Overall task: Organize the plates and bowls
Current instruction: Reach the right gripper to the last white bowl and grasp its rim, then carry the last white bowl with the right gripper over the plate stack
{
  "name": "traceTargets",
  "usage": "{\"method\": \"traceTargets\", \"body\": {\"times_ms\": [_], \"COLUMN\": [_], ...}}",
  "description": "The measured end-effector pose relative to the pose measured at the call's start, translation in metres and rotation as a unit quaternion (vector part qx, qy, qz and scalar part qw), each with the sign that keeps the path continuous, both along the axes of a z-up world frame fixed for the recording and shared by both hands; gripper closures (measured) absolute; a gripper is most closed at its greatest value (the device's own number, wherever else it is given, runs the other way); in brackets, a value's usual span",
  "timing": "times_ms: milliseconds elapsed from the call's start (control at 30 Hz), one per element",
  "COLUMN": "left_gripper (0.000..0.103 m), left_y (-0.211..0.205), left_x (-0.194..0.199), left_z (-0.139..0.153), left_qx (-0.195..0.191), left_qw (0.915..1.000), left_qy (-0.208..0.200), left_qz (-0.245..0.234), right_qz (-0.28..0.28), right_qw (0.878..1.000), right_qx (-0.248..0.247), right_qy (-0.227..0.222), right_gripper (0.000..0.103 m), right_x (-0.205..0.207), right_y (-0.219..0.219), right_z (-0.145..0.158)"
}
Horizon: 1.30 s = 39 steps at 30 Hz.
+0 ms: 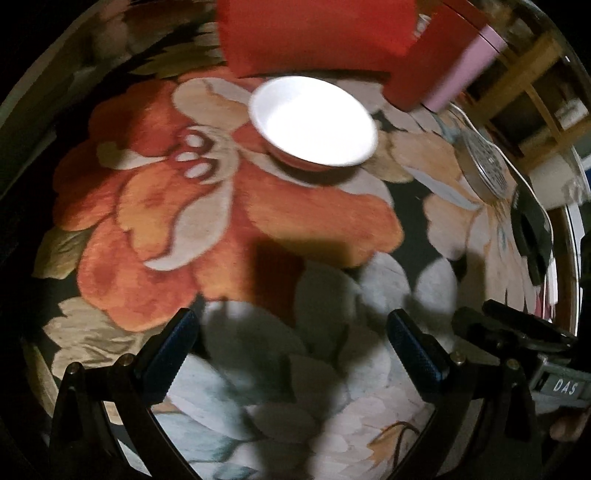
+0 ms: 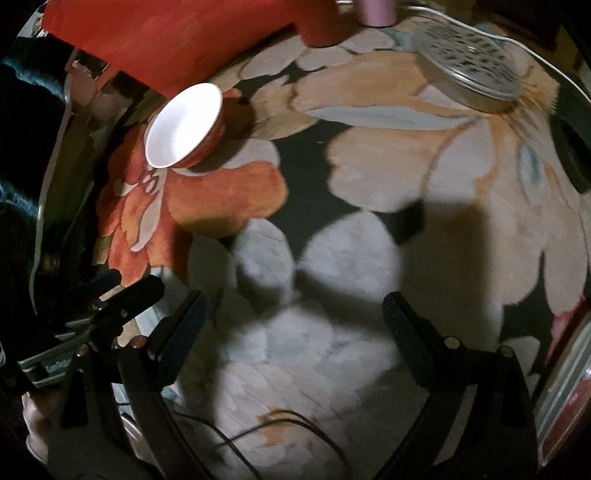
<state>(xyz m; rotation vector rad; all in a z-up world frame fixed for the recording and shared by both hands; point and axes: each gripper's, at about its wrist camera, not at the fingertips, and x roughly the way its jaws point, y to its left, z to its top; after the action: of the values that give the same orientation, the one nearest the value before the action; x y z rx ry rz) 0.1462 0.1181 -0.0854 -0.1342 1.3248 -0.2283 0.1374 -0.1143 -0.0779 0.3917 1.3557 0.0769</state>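
A bowl (image 1: 314, 122), white inside and red outside, sits upright on a floral tablecloth (image 1: 177, 229) at the far middle of the left wrist view. It also shows in the right wrist view (image 2: 183, 125) at the upper left. My left gripper (image 1: 291, 347) is open and empty, well short of the bowl. My right gripper (image 2: 295, 325) is open and empty, to the right of the bowl and nearer than it. The right gripper's body shows at the right edge of the left wrist view.
A red box (image 1: 314, 33) stands just behind the bowl, with a red and pink container (image 1: 443, 62) to its right. A round perforated metal lid (image 2: 469, 62) lies at the far right, with a white cable (image 2: 535, 51) behind it. A dark object (image 2: 570, 144) lies at the right edge.
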Motion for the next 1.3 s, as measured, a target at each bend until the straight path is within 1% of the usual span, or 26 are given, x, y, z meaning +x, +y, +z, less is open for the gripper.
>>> {"method": "traceTargets", "body": {"times_ms": [167,300,400,433,533,600,633,667,700,733,767,833,900,967,1100,1167,1233,1300], "left_gripper": [0.001,0.001,0.001,0.001,0.001,0.001,0.001,0.001,0.001,0.001,0.001,0.001,0.001,0.001,0.001,0.001,0.001,0.001], "left_y": [0.032,0.054,0.067,0.071,0.076,0.078,0.079,0.080,0.081,0.082,0.083,0.084,0.085,0.085,0.082,0.081,0.080,0.077], "left_x": [0.008,0.015,0.018,0.018,0.019,0.017,0.017,0.016,0.016,0.016,0.015,0.015,0.014,0.013,0.014,0.014,0.014,0.012], "left_z": [-0.001,0.002,0.004,0.004,0.004,0.003,0.001,0.001,-0.001,-0.002,-0.004,-0.007,-0.009,-0.010,-0.014,-0.017,-0.021,-0.024], "left_qx": [-0.002,-0.008,-0.015,-0.016,-0.018,-0.017,-0.016,-0.016,-0.016,-0.016,-0.015,-0.013,-0.011,-0.012,-0.012,-0.014,-0.016,-0.019], "left_qw": [0.9993,0.9975,0.9959,0.9956,0.9952,0.9953,0.9953,0.9953,0.9953,0.9954,0.9954,0.9955,0.9955,0.9955,0.9963,0.9962,0.9962,0.9964], "left_qy": [0.001,-0.001,-0.002,-0.001,0.000,0.000,0.001,0.002,0.004,0.005,0.007,0.009,0.011,0.011,0.011,0.014,0.018,0.021], "left_qz": [0.037,0.070,0.089,0.093,0.096,0.096,0.095,0.095,0.095,0.095,0.094,0.094,0.093,0.093,0.085,0.084,0.084,0.080], "right_qz": [-0.011,-0.042,-0.071,-0.082,-0.113,-0.129,-0.134,-0.137,-0.134,-0.126,-0.115,-0.093,-0.074,-0.059,-0.006,0.027,0.064,0.101], "right_qw": [0.999,0.996,0.991,0.990,0.983,0.980,0.979,0.978,0.979,0.980,0.982,0.985,0.985,0.981,0.970,0.967,0.964,0.962], "right_qx": [0.029,0.082,0.109,0.116,0.144,0.148,0.150,0.152,0.148,0.143,0.142,0.138,0.151,0.177,0.232,0.236,0.237,0.229], "right_qy": [-0.012,-0.012,-0.007,-0.004,0.016,0.030,0.037,0.040,0.044,0.048,0.051,0.045,0.044,0.050,0.078,0.092,0.105,0.108], "right_gripper": [0.007,0.008,0.008,0.010,0.023,0.036,0.039,0.048,0.064,0.073,0.084,0.084,0.085,0.085,0.086,0.087,0.087,0.087], "right_x": [0.028,0.058,0.082,0.089,0.110,0.120,0.123,0.125,0.129,0.130,0.131,0.128,0.123,0.119,0.103,0.095,0.087,0.079], "right_y": [0.013,0.019,0.024,0.025,0.028,0.029,0.029,0.029,0.031,0.033,0.035,0.039,0.038,0.036,0.034,0.038,0.051,0.059], "right_z": [0.000,-0.005,-0.013,-0.016,-0.030,-0.040,-0.045,-0.048,-0.053,-0.055,-0.057,-0.057,-0.057,-0.061,-0.067,-0.069,-0.069,-0.068]}}
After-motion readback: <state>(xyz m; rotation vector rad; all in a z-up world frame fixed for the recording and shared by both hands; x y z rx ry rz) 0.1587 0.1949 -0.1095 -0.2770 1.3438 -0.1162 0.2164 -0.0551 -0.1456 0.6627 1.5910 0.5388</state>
